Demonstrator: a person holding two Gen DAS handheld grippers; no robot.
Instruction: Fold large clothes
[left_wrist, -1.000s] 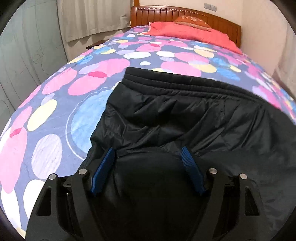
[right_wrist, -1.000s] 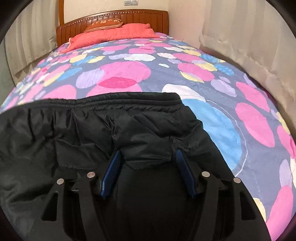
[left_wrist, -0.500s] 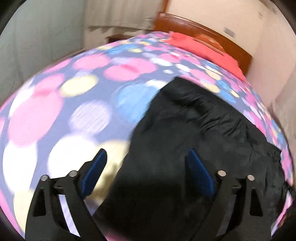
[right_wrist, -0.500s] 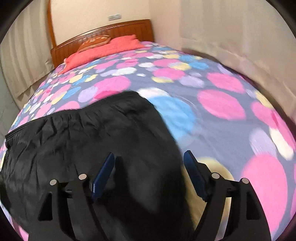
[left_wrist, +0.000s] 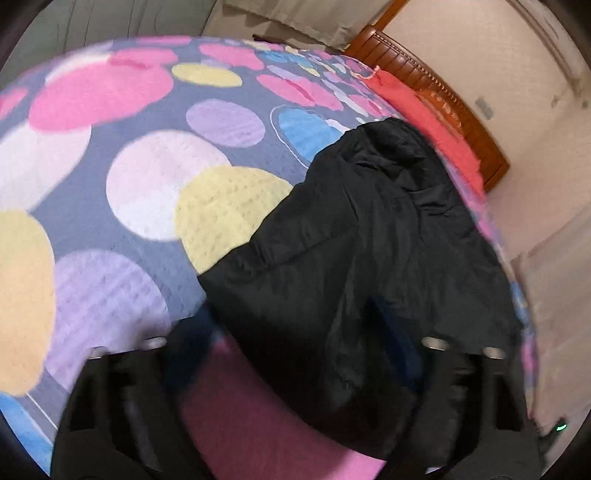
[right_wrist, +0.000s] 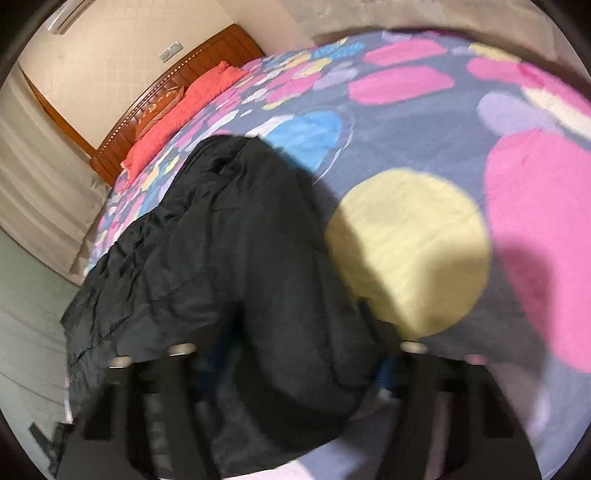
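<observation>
Two gripper (left_wrist: 291, 354) (right_wrist: 291, 358) sets wide, garment (left_wrist: 369, 240) (right_wrist: 221, 258) edge between

The left gripper (left_wrist: 291, 354) is tilting sideways, its fingers (left_wrist: 188, 354) spread wide apart and blurred in the left wrist view. The right gripper (right_wrist: 295, 354) is leaning the opposite way, its fingers (right_wrist: 384, 365) likewise standing well apart. Both black gripper bodies are filling the lower edge of their own views, nothing pinched between the blue pads.
</observation>
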